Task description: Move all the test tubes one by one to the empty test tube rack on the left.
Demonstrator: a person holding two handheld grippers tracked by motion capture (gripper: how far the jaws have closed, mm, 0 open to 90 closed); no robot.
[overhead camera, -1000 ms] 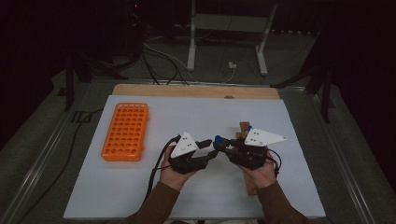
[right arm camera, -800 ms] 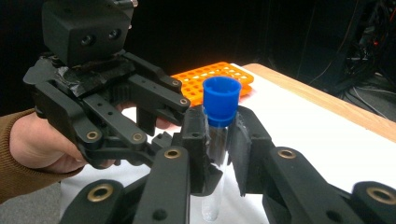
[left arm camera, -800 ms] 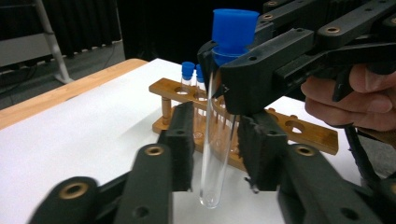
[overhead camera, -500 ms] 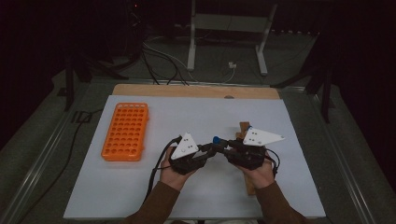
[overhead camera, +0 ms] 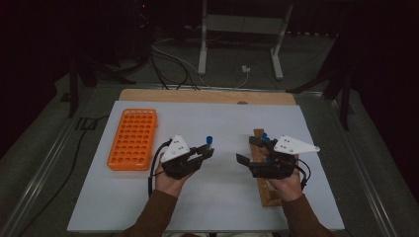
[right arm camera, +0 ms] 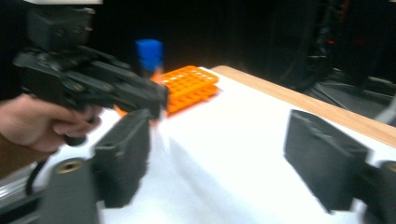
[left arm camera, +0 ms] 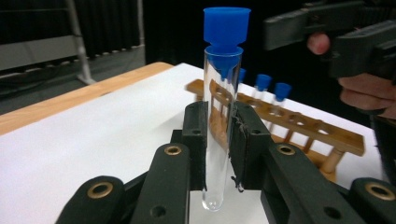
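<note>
Blue-capped test tube (left arm camera: 220, 116) sits upright, clamped in the left gripper (overhead camera: 206, 151), handed off from the right gripper (overhead camera: 245, 154) whose empty jaws just opened; the orange rack (overhead camera: 133, 138) awaits, wooden rack (overhead camera: 266, 185) holding more tubes.

High view overhead, facing forward-down; gripper views close, low; share orange rack (overhead camera: 133, 138), seemingly.

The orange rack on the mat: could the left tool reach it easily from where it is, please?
Probably yes. The orange rack lies just beside the left tool with bare white mat between them, though that tool is shut on a blue-capped tube.
</note>
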